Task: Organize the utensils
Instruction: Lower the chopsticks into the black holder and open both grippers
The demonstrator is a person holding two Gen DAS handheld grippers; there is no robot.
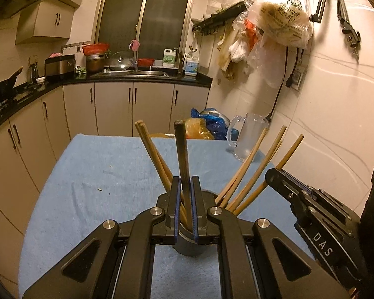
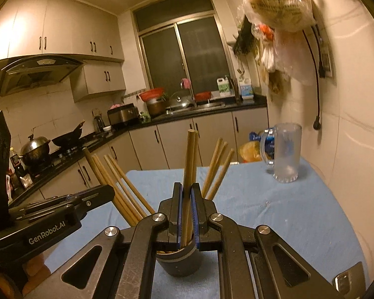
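Left wrist view: left gripper (image 1: pixel 186 199) clenched on dark chopstick (image 1: pixel 182 154) | right gripper (image 2: pixel 186 206) clenched on wooden chopstick (image 2: pixel 188 172) | both sticks held over dark holder cup (image 2: pixel 180 261), near table's (image 1: pixel 92 169) front edge | glass mug (image 2: pixel 284 152) at far right corner.

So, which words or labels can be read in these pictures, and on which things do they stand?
"DAS": on the right gripper, seen from the left wrist.
"GenRobot.AI": on the left gripper, seen from the right wrist.
Print on the hanging plastic bag and the bottles by the sink: too blurred to read.
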